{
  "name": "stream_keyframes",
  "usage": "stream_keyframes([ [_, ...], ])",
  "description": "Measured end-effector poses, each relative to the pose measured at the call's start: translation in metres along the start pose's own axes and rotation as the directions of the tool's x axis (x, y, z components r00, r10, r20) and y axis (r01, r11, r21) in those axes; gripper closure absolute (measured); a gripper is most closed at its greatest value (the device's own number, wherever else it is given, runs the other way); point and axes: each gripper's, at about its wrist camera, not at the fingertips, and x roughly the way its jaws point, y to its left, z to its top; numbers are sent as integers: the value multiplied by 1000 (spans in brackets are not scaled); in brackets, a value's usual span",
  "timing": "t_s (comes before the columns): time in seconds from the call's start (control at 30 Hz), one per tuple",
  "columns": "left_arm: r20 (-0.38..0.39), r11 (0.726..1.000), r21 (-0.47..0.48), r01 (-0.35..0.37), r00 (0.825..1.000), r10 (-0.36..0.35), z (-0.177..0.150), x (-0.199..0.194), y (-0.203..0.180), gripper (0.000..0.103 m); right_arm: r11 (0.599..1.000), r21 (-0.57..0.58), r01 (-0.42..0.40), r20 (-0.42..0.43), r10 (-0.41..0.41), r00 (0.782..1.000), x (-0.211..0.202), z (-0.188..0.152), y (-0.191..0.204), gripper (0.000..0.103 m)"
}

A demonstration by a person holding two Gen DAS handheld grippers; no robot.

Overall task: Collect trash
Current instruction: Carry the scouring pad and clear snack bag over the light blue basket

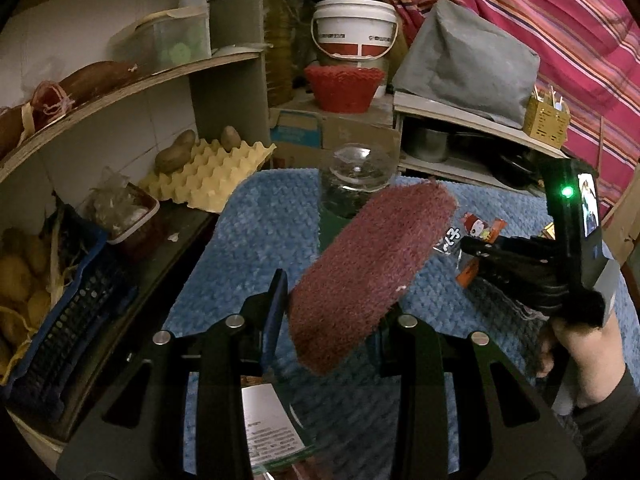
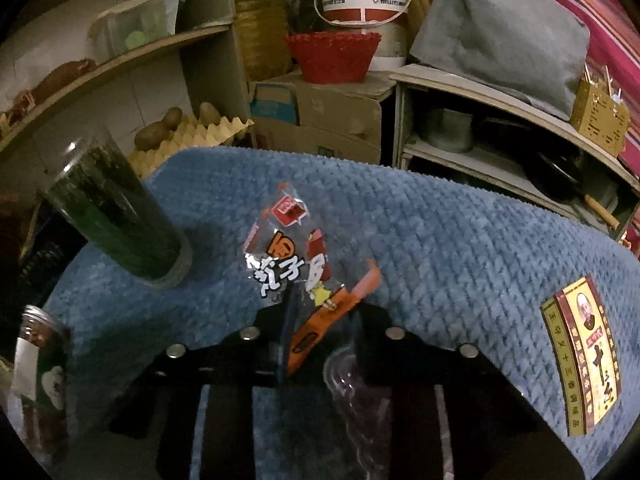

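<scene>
Clamped in the left gripper (image 1: pixel 336 304), a flat maroon scouring pad (image 1: pixel 370 266) juts up and forward from the jaws, lifted clear of the blue knitted cloth on the table (image 1: pixel 248 232), probably so it can be carried off as trash. Beyond the jaws stands a clear glass jar of dark green stuff (image 1: pixel 354 188); to their right the right gripper (image 1: pixel 470 254) bites a wrapper. From the right wrist, the jaws are pinched on a crinkled clear-and-orange snack wrapper (image 2: pixel 298 264), its printed end fanning ahead over the cloth. Left of the jaws is the jar, right a yellow-and-maroon spice box (image 2: pixel 582 360); nothing blocks lifting.
</scene>
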Motion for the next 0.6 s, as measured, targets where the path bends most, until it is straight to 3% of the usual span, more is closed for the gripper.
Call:
stream_keyframes([
  [0.33,-1,999,35,9,1000,-9,0,1,-14,69,999,-16,52,82,-51,995,-49,-6,-21,85],
  [0.6,4,995,91,49,999,-50,-1,-3,-43,69,994,41,103,113,-107,988,-107,-33,-67,85],
])
